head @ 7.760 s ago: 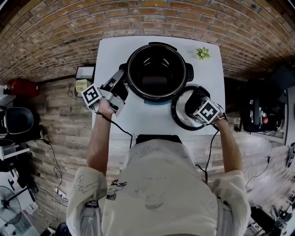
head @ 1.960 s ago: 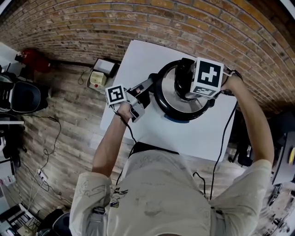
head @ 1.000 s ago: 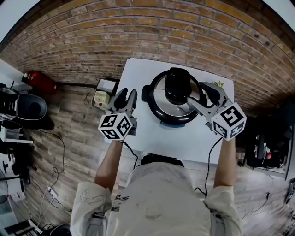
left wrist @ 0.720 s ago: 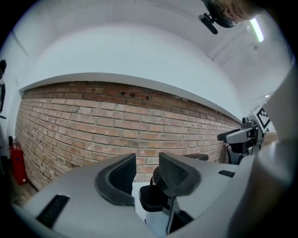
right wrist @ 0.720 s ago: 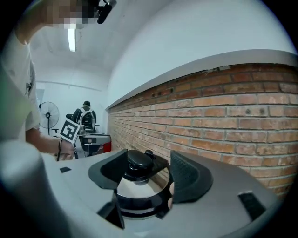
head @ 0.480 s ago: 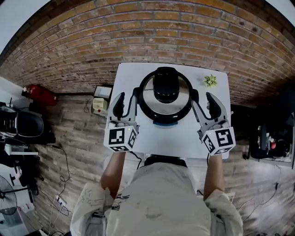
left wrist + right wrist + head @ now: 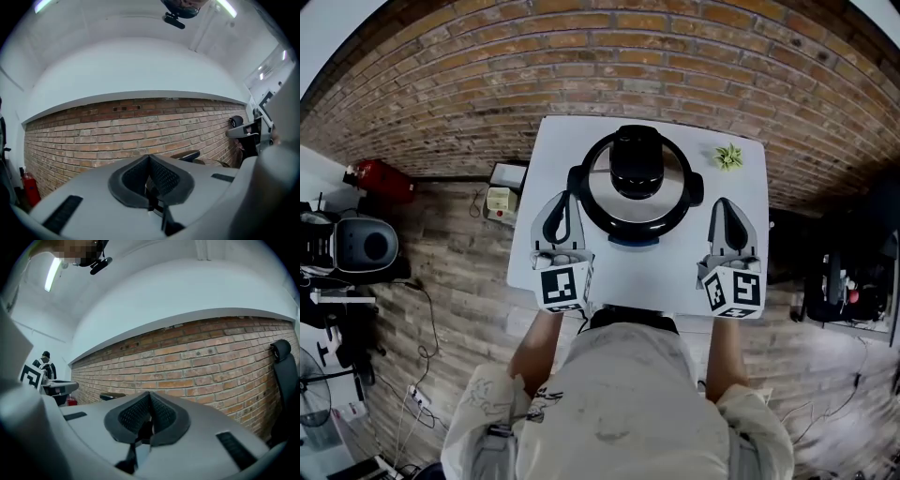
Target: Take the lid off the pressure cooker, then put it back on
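The pressure cooker stands at the middle back of the white table, with its lid, topped by a black knob, seated on it. My left gripper hovers left of the cooker and my right gripper right of it; neither touches it. Both pairs of jaws have just been closing and now stand shut with nothing between them. In the left gripper view the left gripper shows its pads pressed together before a brick wall. In the right gripper view the right gripper shows the same.
A small green plant sits on the table's back right corner. On the floor at left are a red extinguisher, a small device and a chair. A brick wall runs behind the table.
Both grippers have drawn back from the cooker toward the table's front edge, and their jaws, apart half a second ago, have closed. The lid stays on the cooker.
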{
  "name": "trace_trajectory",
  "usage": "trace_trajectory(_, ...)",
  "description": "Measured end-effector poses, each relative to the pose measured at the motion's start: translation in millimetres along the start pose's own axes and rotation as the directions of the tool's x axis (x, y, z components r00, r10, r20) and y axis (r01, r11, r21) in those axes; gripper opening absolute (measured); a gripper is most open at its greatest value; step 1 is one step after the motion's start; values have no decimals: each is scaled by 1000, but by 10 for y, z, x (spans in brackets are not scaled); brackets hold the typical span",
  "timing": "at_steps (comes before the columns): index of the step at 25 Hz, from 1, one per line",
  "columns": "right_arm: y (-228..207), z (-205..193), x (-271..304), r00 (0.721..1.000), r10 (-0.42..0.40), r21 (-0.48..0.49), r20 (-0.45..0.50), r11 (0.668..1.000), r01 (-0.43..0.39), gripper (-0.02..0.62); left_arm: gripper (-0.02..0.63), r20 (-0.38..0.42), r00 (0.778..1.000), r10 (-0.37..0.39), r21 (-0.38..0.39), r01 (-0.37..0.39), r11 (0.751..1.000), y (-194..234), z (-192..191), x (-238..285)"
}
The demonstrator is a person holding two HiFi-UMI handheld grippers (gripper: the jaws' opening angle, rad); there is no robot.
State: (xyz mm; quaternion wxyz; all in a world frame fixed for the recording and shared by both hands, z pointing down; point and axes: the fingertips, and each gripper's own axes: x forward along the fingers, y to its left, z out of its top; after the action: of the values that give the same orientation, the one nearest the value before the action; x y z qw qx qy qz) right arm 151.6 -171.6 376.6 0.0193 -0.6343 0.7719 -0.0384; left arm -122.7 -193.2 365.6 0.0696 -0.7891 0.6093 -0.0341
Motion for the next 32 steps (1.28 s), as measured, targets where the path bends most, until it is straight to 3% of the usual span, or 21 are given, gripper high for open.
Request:
trace_trajectory(4, 38, -72, 5, 1000, 3, -15, -15, 1000, -3, 17, 15, -20, 1000, -10, 20, 10, 1000, -70, -96, -45)
trace_trajectory(9, 90, -82, 18, 999, 20, -33, -26, 999, -21, 17, 15, -42, 999, 1, -9, -2, 1000, -44, -187, -128)
trace_trajectory(16, 89, -76, 34, 999, 32, 0, -29, 999, -32, 17, 15, -5, 1000, 15, -7, -15, 1000, 6, -136, -131)
trace_trajectory(32, 29, -41, 69, 1000, -5, -50, -25, 999, 4, 17, 15, 24, 1000, 9, -9, -8, 1000, 11, -54, -49)
